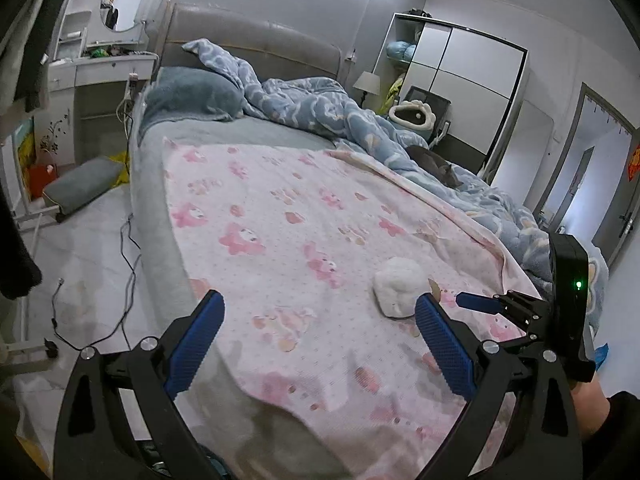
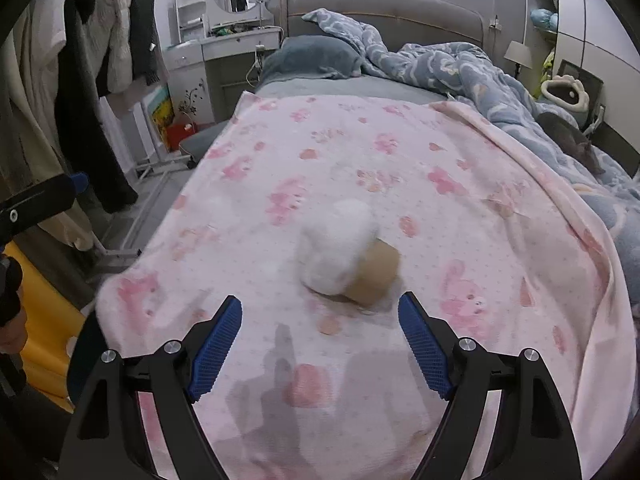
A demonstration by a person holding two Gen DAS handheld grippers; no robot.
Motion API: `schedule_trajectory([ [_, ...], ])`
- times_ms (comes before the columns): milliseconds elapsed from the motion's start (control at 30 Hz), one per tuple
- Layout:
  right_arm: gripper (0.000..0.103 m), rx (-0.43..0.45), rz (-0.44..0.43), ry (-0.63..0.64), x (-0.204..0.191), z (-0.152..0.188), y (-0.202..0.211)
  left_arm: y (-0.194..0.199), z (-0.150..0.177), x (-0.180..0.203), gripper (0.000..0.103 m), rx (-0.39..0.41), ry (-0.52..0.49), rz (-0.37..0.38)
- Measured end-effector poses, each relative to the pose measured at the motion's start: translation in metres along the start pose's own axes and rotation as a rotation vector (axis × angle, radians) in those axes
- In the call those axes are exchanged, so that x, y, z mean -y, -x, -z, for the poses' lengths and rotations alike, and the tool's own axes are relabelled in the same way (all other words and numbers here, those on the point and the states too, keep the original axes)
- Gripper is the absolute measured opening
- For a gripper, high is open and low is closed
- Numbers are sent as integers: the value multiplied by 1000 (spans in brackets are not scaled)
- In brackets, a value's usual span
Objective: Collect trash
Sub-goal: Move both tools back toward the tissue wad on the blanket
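A wad of white tissue (image 2: 336, 250) lies on the pink flowered blanket (image 2: 360, 152) of the bed, with a brown cardboard tube (image 2: 376, 274) against its right side. My right gripper (image 2: 320, 312) is open and empty, just short of the two, jaws wide on either side. My left gripper (image 1: 320, 308) is open and empty over the bed's near left edge. The tissue (image 1: 400, 286) shows just left of its right finger. The right gripper (image 1: 476, 302) reaches in from the right in the left wrist view, with only a sliver of the tube (image 1: 433, 287) visible.
A crumpled blue duvet (image 2: 460, 68) and a grey cat (image 2: 568, 140) lie on the bed's right side. Clothes hang on a rack (image 2: 92, 60) at left. A yellow bag (image 2: 44, 332) is at the lower left. Cables (image 1: 128, 248) trail on the floor beside the bed.
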State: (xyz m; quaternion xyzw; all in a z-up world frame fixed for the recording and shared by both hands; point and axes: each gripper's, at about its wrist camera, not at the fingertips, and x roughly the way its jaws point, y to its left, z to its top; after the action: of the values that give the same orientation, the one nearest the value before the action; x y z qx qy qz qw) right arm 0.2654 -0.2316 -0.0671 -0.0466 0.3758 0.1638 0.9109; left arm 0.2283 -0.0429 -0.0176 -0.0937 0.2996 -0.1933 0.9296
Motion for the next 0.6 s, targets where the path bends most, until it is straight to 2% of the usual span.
schedule_trajectory([
  [133, 81, -20, 17, 11, 11, 3, -6, -22, -3, 6, 98, -24, 33, 45],
  [167, 79, -24, 19, 13, 13, 4, -7, -26, -3, 7, 98, -31, 39, 56],
  [233, 69, -41, 21, 16, 20, 5, -11, -35, -3, 11, 98, -45, 49, 82],
  [300, 66, -52, 15, 11, 26, 6, -15, -45, -2, 16, 98, -60, 45, 98],
  [467, 58, -57, -21, -1, 37, 6, -19, -68, -3, 26, 98, -90, 65, 147],
  [600, 51, -64, -89, -12, 42, 5, -23, -87, -2, 32, 98, -123, 93, 191],
])
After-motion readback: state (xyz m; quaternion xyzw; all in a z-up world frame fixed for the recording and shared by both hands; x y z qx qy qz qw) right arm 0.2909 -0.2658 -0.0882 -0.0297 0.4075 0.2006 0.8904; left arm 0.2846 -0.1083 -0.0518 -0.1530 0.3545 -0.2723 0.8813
